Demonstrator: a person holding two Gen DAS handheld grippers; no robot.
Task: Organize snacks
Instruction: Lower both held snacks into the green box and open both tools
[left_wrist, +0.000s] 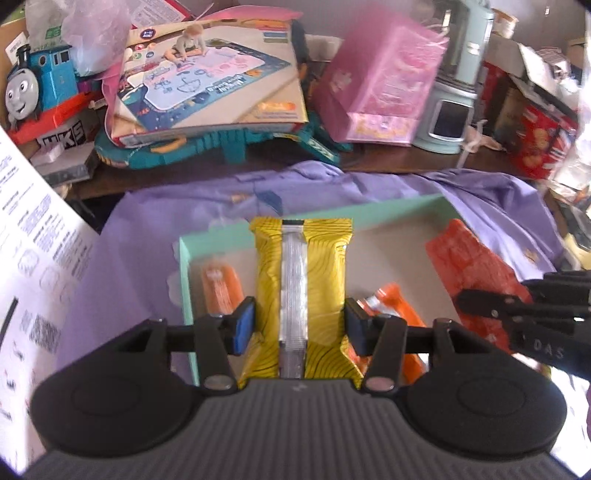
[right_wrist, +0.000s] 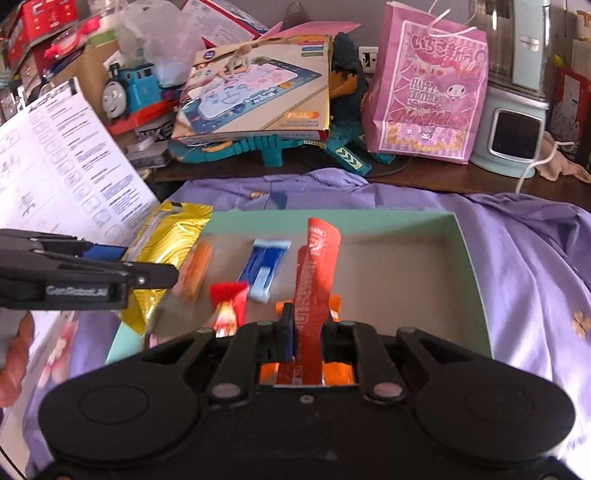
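My left gripper (left_wrist: 299, 325) is shut on a yellow snack packet (left_wrist: 301, 258) with black swirls and a silver seam, its blue pads (left_wrist: 243, 325) pressing both sides. It hangs over a mint-green box (left_wrist: 369, 210). In the right wrist view my right gripper (right_wrist: 308, 332) is shut on a thin red snack packet (right_wrist: 317, 266) that stands upright above the same box (right_wrist: 332, 218). On the box floor lie an orange packet (right_wrist: 197, 266), a blue packet (right_wrist: 264, 269) and a small red packet (right_wrist: 229, 302). The left gripper (right_wrist: 147, 262) with the yellow packet (right_wrist: 173, 236) shows at the left.
The box rests on a purple cloth (right_wrist: 517, 258). Behind it are a toy train (right_wrist: 129, 88), a play-mat box (right_wrist: 255, 96), a pink gift bag (right_wrist: 428, 92) and a pale green appliance (right_wrist: 513, 122). A printed white sheet (right_wrist: 62, 158) leans at left, above a person's hand (right_wrist: 14, 350).
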